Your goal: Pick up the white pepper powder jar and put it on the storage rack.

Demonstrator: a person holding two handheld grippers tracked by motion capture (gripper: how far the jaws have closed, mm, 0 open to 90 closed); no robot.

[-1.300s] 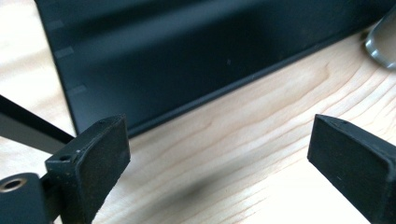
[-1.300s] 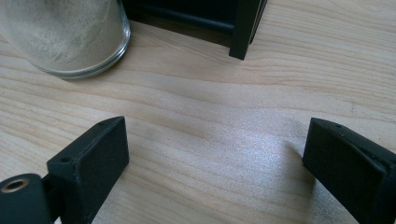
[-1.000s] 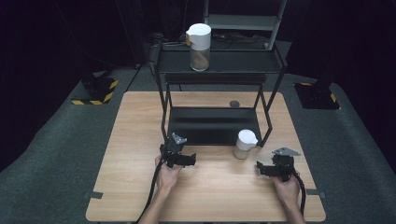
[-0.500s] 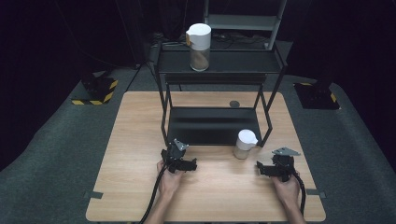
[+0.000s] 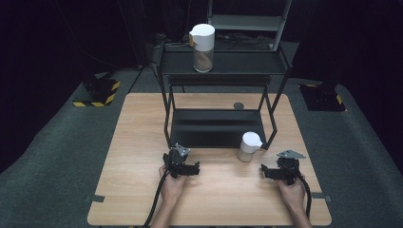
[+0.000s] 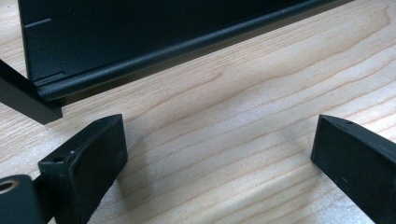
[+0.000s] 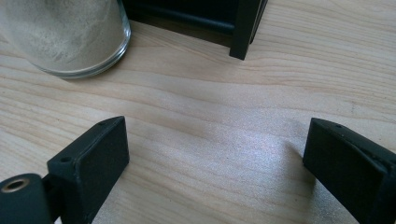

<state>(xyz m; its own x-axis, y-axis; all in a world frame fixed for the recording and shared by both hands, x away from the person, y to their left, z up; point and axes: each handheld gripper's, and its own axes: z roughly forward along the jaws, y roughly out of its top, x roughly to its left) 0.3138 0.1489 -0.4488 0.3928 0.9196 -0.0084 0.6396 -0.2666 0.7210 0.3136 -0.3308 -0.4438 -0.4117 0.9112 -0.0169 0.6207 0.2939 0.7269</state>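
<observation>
Both grippers rest low near the table's (image 5: 142, 142) front edge, jaws apart and empty, the left gripper's (image 5: 186, 167) just having widened. Next, probably, the right gripper (image 5: 270, 172) must reach the jar (image 5: 249, 146) at the rack's (image 5: 218, 128) front right corner.

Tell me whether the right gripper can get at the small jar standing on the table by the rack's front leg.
Probably yes. The right gripper has its jaws open and empty, and bare table lies between it and the small jar. The rack's front leg stands beside the jar, not in the way.
</observation>
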